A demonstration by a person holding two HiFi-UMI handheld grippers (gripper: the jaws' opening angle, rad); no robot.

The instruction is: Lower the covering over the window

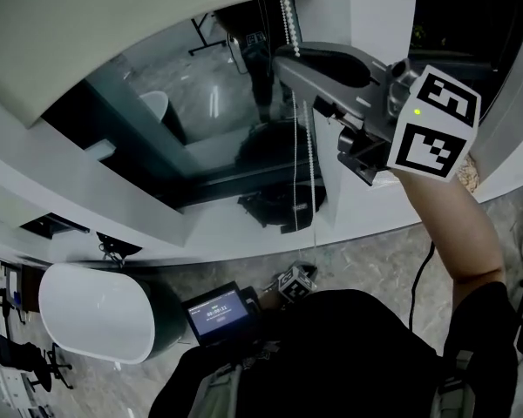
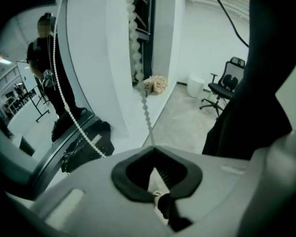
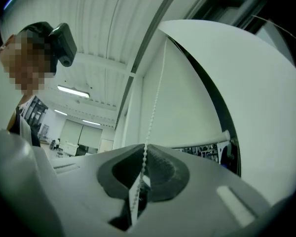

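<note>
Jaws of the right gripper [image 3: 144,149] are clamped on the bead chain [image 1: 295,164] high beside the roller blind [image 1: 113,24], which covers only the top of the window [image 1: 209,138]; those of the left gripper [image 2: 155,149] are clamped lower. If the grips were pulled against each other, beads could be slipped or the chain snapped.

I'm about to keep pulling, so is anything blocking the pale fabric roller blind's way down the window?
Nothing visible does: below the pale fabric roller blind the window glass runs unobstructed to the white sill. The right gripper is shut on the white bead chain.
</note>
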